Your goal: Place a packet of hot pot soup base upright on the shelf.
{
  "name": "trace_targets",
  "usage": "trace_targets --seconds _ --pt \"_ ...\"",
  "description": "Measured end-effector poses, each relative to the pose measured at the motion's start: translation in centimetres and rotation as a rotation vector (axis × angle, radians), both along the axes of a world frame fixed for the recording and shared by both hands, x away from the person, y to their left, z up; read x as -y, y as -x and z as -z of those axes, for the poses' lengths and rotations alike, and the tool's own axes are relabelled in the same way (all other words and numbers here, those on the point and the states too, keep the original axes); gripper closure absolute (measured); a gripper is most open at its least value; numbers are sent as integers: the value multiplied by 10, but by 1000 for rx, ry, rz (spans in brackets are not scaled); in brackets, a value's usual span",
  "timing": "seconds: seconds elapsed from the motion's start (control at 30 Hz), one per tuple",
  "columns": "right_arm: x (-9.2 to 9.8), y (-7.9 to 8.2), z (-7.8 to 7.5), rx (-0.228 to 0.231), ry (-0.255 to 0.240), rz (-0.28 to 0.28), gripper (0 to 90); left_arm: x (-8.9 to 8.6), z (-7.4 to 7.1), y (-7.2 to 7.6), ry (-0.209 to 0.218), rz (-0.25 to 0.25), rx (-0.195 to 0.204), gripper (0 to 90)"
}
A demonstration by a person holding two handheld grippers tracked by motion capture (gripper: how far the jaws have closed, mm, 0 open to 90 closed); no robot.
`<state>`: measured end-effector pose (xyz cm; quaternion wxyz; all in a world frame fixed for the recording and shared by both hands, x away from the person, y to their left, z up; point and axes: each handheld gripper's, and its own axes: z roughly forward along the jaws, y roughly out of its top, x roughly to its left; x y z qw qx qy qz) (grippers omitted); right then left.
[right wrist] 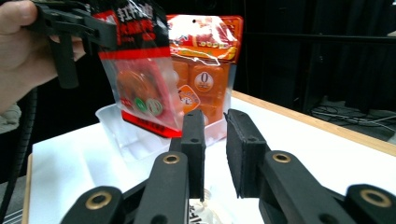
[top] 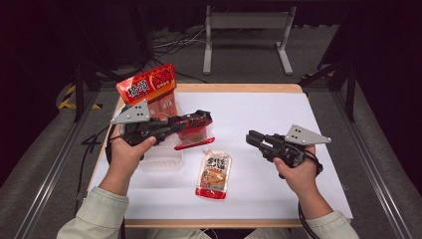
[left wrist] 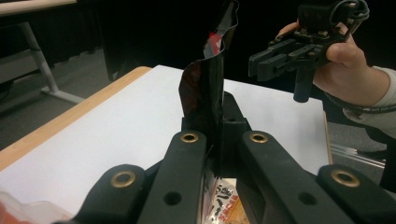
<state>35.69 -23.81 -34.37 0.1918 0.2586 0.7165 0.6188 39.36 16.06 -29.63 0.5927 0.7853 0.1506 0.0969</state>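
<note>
Above the clear plastic tray (top: 161,162) at the table's left, my left hand-held gripper (top: 201,121) is clamped tight on the top edge of a clear snack pouch with a red and black header (right wrist: 140,70), so the pouch hangs free by that seam; in the left gripper view its dark edge (left wrist: 208,88) stands pinched between the jaws. I judge I am holding it by the seam so that it can drop upright into the tray, where a larger orange and red snack bag (top: 149,84) already stands, leaning at the far end. My right hand-held gripper (top: 250,137) is over the white table (top: 278,194), well apart from the tray, with its jaws a narrow gap apart and nothing between them. It points toward the middle, where a small flat sauce sachet with red ends (top: 215,174) lies on the table just beside the tray; I take it to be waiting there for its turn. By my count there are three packets: one held in the air, one in the tray, one flat on the table. There is one tray, and two grippers, one in each hand.
</note>
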Motion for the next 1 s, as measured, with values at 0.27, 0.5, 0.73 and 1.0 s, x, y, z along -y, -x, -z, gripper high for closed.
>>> trace_targets --seconds 0.27,0.5,0.73,1.0 --pt "10 -2 2 -14 -3 25 775 -16 -9 -2 -22 -16 27 895" --pt "15 -4 5 -24 -4 36 776 -35 -15 -5 -25 -42 34 895" --pt "15 -5 6 -27 -5 40 778 -54 -13 -10 -18 -71 39 894" --pt "16 -7 7 -32 -5 48 781 -69 -8 -17 -31 -102 36 894"
